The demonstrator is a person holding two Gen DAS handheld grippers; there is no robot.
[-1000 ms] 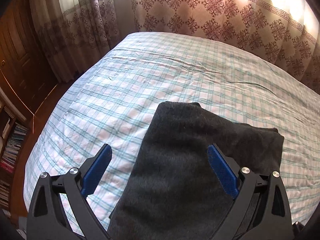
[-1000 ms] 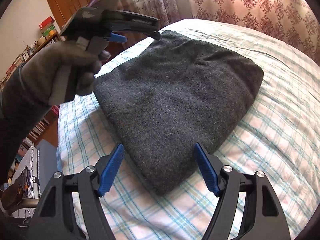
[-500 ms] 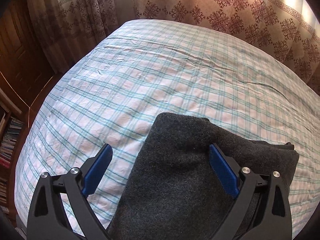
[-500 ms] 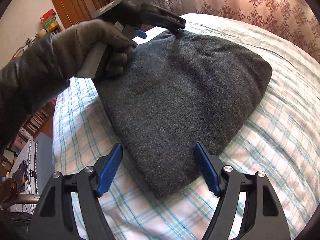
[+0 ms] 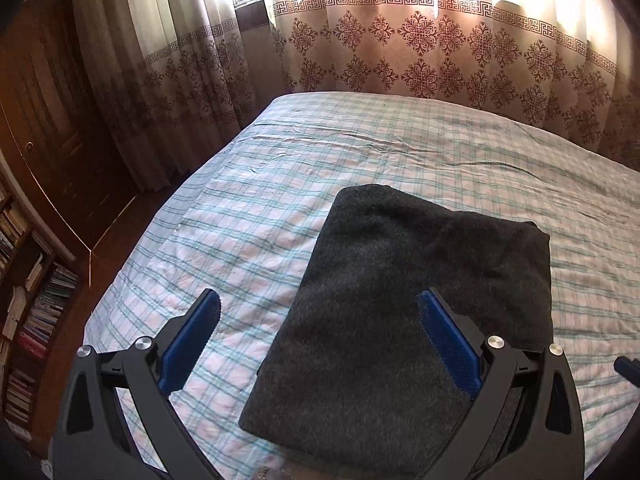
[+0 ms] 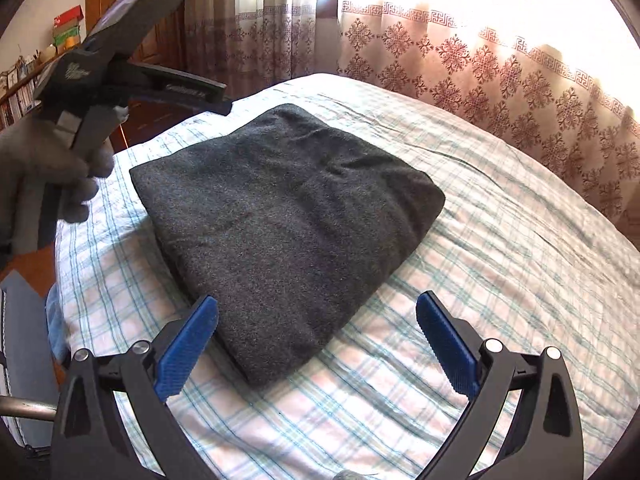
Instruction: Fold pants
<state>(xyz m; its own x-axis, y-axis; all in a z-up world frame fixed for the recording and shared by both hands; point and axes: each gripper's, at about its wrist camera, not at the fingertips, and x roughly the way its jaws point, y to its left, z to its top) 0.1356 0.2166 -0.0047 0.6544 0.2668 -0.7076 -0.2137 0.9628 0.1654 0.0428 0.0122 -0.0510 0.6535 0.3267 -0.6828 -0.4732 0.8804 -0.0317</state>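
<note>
Pants [image 6: 288,216] judged soft, thick, limp; folded on bed [image 6: 500,240]. Both claws spread, nothing held. Fold edges advised for gripping.

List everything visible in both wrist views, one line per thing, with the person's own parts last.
folded dark grey fleece pants: one, charcoal, lying flat in the middle of the bed.
checked bed sheet: one, white with teal and pink lines, covering the bed.
patterned curtains: several panels, beige with maroon motifs, behind the bed.
wooden door: one, dark brown, left of the bed.
bookshelf: one, filled with books, far left.
left gripper: one, black with blue fingers, jaws wide, above the pants' near edge.
right gripper: one, black and blue, jaws just opened wide, nothing gripped.
gloved hand: one, grey, holding the left gripper.
</note>
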